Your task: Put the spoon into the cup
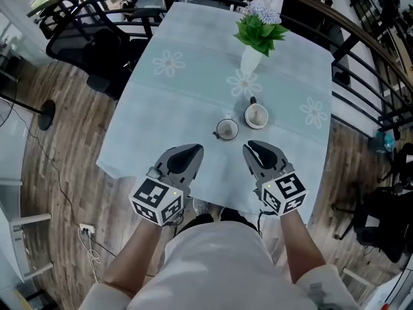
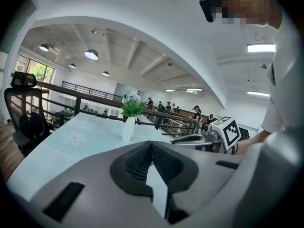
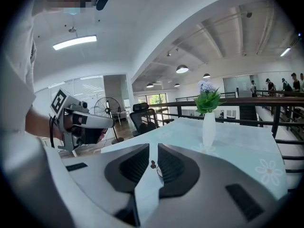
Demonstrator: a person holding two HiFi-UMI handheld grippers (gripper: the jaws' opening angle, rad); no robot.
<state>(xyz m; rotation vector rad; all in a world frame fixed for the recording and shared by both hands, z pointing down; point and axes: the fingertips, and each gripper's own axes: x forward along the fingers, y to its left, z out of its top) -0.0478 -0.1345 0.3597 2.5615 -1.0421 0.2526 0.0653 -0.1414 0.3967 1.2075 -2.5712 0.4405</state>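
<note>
Two white cups stand on the pale blue tablecloth: the left cup and the right cup. A short dark piece shows at the right cup's far rim; I cannot tell if it is a spoon or a handle. My left gripper hovers just short of the left cup, its jaws touching at the tips with nothing in them. My right gripper hovers in front of the right cup. Its jaws stand a narrow slit apart with nothing between them.
A white vase with a green plant stands behind the cups. A black office chair sits off the table's far left corner. A dark railing runs along the right side. The table's near edge lies under both grippers.
</note>
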